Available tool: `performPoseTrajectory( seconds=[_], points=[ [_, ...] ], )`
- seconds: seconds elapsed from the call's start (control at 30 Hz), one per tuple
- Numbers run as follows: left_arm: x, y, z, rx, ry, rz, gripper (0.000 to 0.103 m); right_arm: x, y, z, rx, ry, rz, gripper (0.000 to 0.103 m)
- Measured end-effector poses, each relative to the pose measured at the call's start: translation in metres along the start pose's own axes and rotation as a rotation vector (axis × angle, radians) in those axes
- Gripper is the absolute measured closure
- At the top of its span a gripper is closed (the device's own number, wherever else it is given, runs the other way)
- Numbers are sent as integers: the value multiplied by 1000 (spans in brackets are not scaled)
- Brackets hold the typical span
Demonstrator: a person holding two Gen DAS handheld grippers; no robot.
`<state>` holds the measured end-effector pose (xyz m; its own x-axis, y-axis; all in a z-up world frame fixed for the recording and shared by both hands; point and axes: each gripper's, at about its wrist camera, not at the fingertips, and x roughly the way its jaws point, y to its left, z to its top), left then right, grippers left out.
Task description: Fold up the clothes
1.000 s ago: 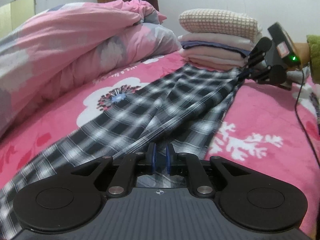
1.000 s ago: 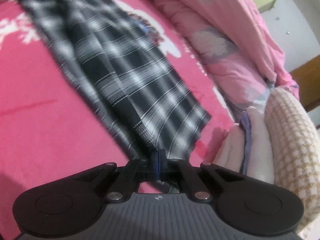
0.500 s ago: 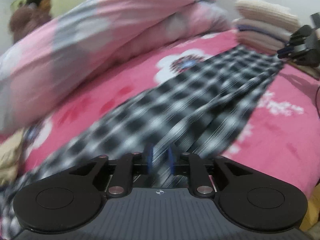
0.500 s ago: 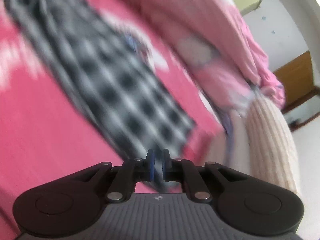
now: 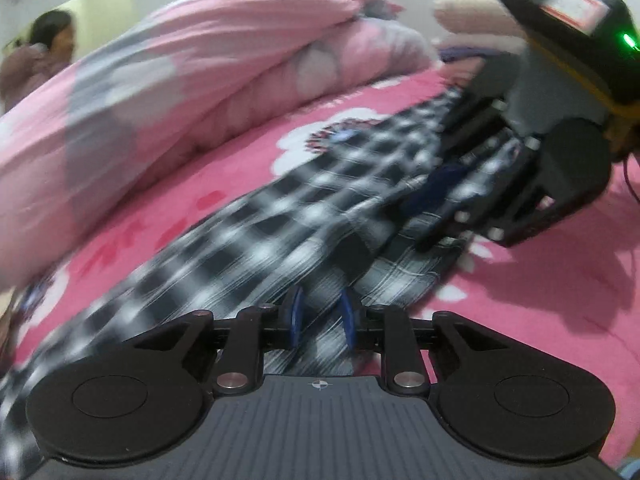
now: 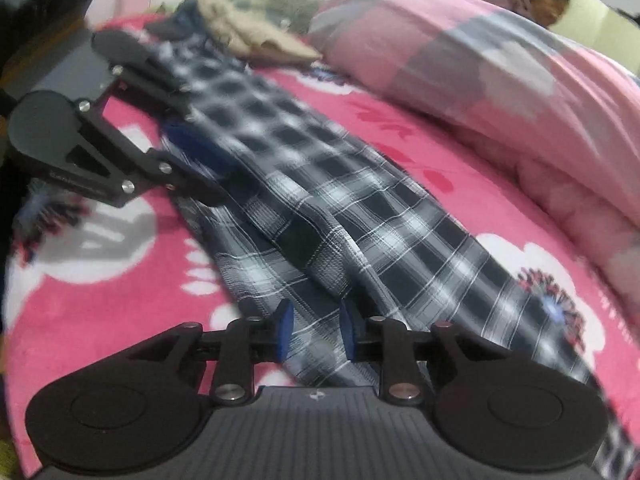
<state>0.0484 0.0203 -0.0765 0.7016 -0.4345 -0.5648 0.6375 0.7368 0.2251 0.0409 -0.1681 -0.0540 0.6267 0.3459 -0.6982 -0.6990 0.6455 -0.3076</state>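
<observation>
The left wrist view shows a stack of folded clothes (image 5: 476,16) at the far end of the bed (image 5: 540,280); the right wrist view shows instead a beige garment (image 6: 256,36) at the other end. Checked trousers (image 6: 360,216) lie long on the bed, w/ cloth running between the spread fingers of both grippers. Left gripper (image 5: 320,322) and right gripper (image 6: 314,330) are both released, low over the trousers, facing each other.

text: none legible | right gripper (image 5: 436,188) label: red, too blurred to read
</observation>
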Motion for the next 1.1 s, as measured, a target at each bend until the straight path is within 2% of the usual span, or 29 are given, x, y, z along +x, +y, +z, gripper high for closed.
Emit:
performPoseTrajectory(
  seconds=[0.13,0.2,0.23,0.27,0.37,0.43,0.63,0.73,0.87,1.03,1.1],
  points=[
    [12,-3,1,41,-8,-17,81,14,-10,1,-9,20,-17,76],
    [18,-5,1,61,-13,-26,83,18,-10,1,-5,19,-4,77],
    [21,-6,1,72,-15,-30,89,20,-11,0,-2,9,-5,78],
    [24,-7,1,82,-17,-35,97,20,-14,-2,8,1,-7,84],
    [32,-9,2,109,-24,-48,103,19,-21,-7,57,-17,2,99],
    [27,-8,3,89,-44,-59,103,17,-23,-9,79,-22,12,103],
    [-1,-4,6,22,-80,-159,103,-15,-15,-15,92,-34,64,103],
    [1,-9,-1,44,-30,-206,103,-24,-9,-21,95,-18,86,103],
    [8,-9,-5,45,5,-230,103,-25,-6,-29,139,-7,104,103],
    [9,-5,-10,34,22,-231,102,-44,-9,-41,220,-26,77,101],
    [3,-2,-12,26,11,-228,102,-57,-16,-52,277,-21,22,101]
  ],
)
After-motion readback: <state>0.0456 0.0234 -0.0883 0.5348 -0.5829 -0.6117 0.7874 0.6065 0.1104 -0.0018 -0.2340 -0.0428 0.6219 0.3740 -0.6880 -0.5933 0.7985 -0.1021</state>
